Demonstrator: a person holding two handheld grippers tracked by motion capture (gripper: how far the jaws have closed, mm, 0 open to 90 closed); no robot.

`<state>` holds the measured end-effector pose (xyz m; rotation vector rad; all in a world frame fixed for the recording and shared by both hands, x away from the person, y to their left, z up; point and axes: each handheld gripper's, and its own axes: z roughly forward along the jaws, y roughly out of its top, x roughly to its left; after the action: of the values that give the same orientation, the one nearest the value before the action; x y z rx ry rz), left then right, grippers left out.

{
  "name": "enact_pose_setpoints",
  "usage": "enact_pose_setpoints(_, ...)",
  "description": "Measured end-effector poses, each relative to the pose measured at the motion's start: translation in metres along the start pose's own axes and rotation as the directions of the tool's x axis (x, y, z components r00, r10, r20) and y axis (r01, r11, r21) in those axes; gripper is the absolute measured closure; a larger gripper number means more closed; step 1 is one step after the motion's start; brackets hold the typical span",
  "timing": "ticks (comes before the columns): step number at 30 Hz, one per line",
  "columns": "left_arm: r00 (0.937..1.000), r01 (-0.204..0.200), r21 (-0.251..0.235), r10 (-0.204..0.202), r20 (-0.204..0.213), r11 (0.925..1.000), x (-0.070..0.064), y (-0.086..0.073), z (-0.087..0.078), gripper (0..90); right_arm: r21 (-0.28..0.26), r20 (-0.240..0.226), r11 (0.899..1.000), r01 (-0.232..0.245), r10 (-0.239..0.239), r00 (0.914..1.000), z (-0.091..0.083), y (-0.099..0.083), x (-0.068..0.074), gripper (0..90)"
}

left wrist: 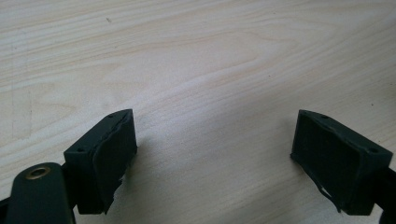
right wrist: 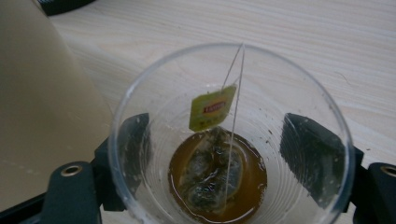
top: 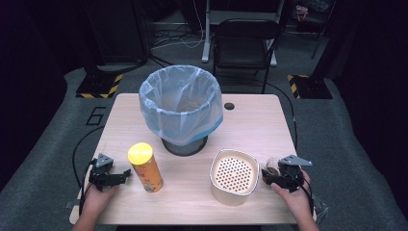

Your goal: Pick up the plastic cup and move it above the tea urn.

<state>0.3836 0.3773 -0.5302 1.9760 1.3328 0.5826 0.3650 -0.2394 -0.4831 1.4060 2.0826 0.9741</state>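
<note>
A: What sits nearest the front edge of the table [top: 269,120]?

B: Both grippers. The left gripper [top: 126,173], by the front left corner, has its jaws spread wide with only bare wood between them. The right gripper [top: 265,175], by the front right corner, has a clear plastic cup [right wrist: 229,135] between its jaws, one on each side. Whether they press its wall I cannot tell.

A: What is in the cup?

B: A used tea bag [right wrist: 210,170] in a little brown liquid, its string over the rim and a yellow tag [right wrist: 212,108] hanging inside.

A: And just beyond?

B: A beige container with a perforated insert [top: 234,177] just left of the right gripper. An orange canister with a yellow lid [top: 145,167] stands upright right of the left gripper.

A: Farther back?

B: A bin lined with a pale blue bag [top: 181,107], mid-table toward the far edge, and a chair [top: 244,42] on the floor behind.
</note>
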Motion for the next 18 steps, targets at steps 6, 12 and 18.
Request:
enact_pose_setpoints(6, 1.0000, 0.000, 0.000, 0.000, 0.000, 1.0000, 0.0000, 0.0000, 0.0000, 13.8, -0.024, -0.008, 1.000, 0.012, -0.012, 0.9999, -0.0025, 0.0024, -0.0001, 25.6)
enact_pose_setpoints(12, 1.0000, 0.001, 0.000, -0.001, 0.000, 1.0000, -0.0001, 0.0000, 0.0000, 13.8, -0.030, 0.002, 0.999, 0.014, -0.013, 0.9999, -0.0039, 0.0056, -0.0002, 28.3)
enact_pose_setpoints(18, 1.0000, 0.001, 0.000, -0.001, 0.000, 1.0000, -0.0001, 0.0000, 0.0000, 13.8, -0.015, -0.015, 0.999, 0.049, -0.049, 0.9987, -0.0056, 0.0084, -0.0033, 31.5)
